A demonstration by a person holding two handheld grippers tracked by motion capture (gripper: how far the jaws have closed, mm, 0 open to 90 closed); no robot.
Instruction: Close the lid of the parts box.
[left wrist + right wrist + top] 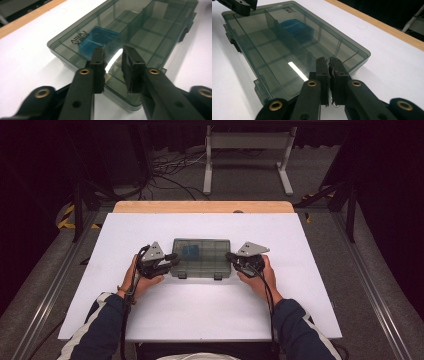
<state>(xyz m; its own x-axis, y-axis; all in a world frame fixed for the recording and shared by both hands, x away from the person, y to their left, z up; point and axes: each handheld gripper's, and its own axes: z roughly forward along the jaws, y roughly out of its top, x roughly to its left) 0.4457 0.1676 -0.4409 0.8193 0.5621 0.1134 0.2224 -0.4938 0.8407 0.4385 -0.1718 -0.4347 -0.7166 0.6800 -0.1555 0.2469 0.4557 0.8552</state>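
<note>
A smoky see-through compartment box (201, 257) lies shut in the middle of the white table, with its two latches toward the person. A blue item (190, 251) sits in a far-left compartment; it also shows through the lid (100, 40) (297, 28). My left gripper (172, 259) is at the box's left end, its jaws a little apart over the lid (113, 51) with nothing between them. My right gripper (230, 256) is at the box's right end, jaws pressed together above the lid's corner (327, 61). The box (155, 30) (274, 57) lies flat.
The white tabletop (200, 310) has bare room all around the box. A wooden strip (200, 206) runs along its far edge. Beyond it, a white metal stand (247, 150) and loose cables (170, 167) are on the floor.
</note>
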